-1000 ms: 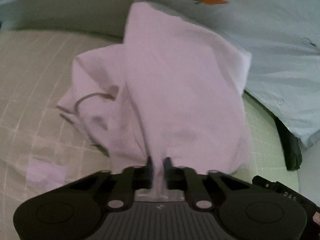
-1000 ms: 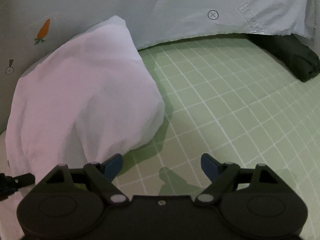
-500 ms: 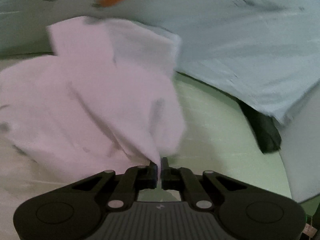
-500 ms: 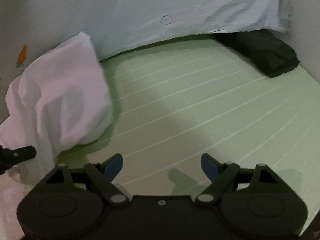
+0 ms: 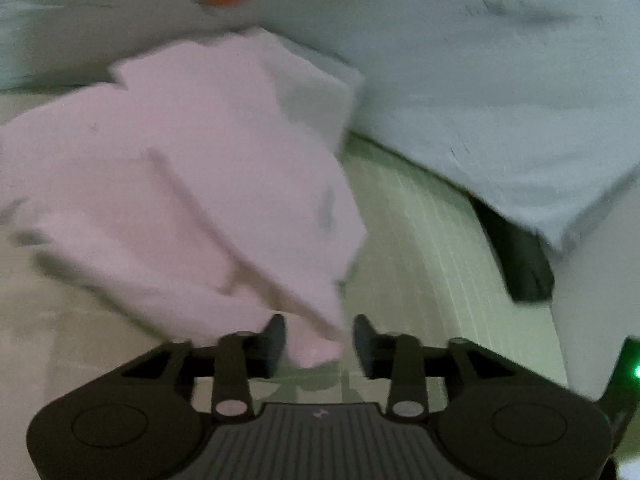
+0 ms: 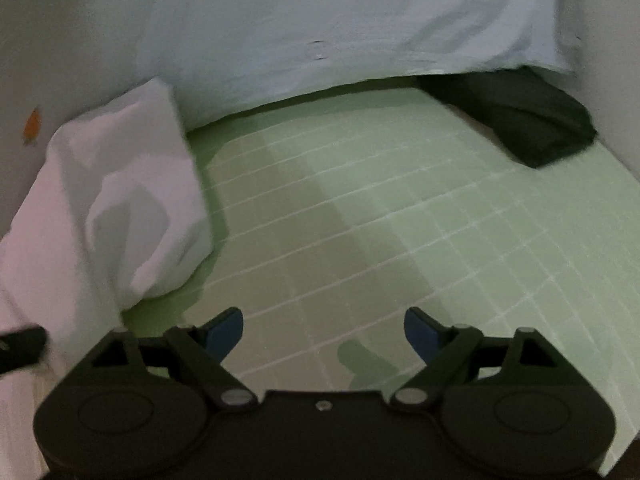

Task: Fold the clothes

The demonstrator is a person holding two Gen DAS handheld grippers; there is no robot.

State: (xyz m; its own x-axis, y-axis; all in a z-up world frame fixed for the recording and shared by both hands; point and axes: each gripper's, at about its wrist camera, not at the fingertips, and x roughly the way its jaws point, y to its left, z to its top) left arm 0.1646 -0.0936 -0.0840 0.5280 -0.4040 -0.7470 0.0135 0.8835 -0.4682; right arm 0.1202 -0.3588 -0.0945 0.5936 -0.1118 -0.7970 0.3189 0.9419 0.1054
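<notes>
Green gridded mat (image 6: 400, 220) covers the surface; pale blue printed sheet (image 6: 320, 20) across the top of both views. Left wrist view, blurred: pink garment (image 5: 180, 200) fills the left and centre of the frame, crumpled on the mat, one corner trailing down between the left claw (image 5: 319, 336) fingers. Left claw jaws have just been opening; they stand apart, pads not pressing the cloth. Dark folded item (image 5: 520, 260) at right under the sheet edge. Right wrist view: same pink garment heaped at the left edge, bare mat in the centre, right claw (image 6: 323, 326) wide apart and holding nothing, dark folded item upper right.
</notes>
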